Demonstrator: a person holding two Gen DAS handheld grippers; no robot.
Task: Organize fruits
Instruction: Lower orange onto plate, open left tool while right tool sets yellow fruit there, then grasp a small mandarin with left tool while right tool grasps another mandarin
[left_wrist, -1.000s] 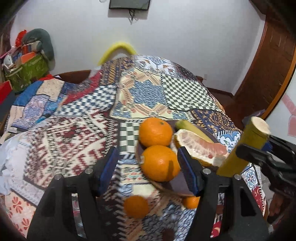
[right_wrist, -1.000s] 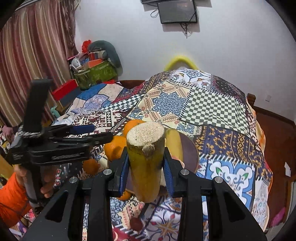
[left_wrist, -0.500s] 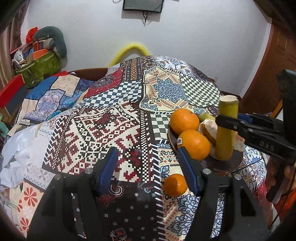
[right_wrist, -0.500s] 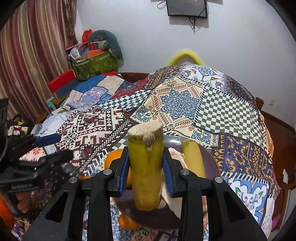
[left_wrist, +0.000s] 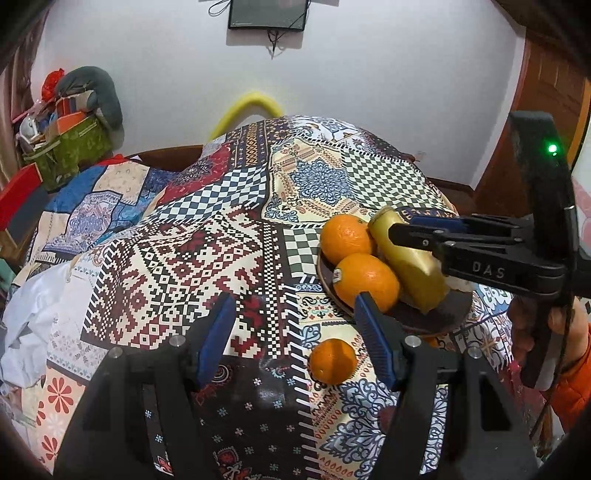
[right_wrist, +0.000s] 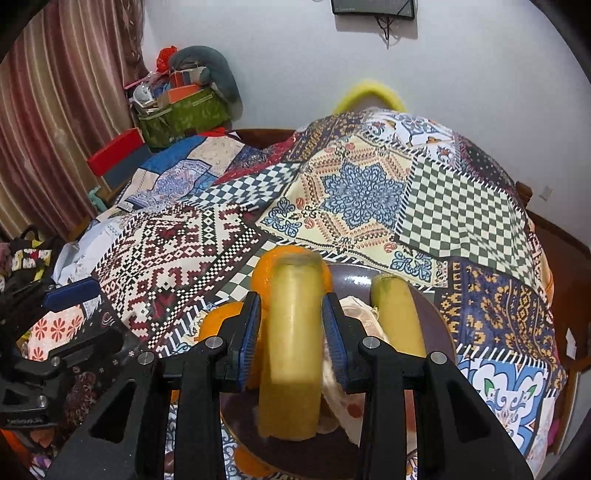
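On the patchwork cloth (left_wrist: 207, 258), seen from the left wrist, a dark plate (left_wrist: 447, 314) carries two oranges (left_wrist: 365, 280) and a yellow-green banana piece (left_wrist: 413, 269) lying tilted across them. A small orange (left_wrist: 332, 360) sits off the plate, just beside its rim. The left gripper (left_wrist: 295, 332) hangs released, nothing between its blue pads. The right gripper (left_wrist: 417, 229) reaches in from the right, over the banana piece.

From the right wrist, the right gripper (right_wrist: 291, 332) straddles the banana piece (right_wrist: 290, 350) — blurred, its lower end on the plate (right_wrist: 439, 321). Whether the pads press it, I cannot tell. A second banana piece (right_wrist: 397, 317) lies just beside.
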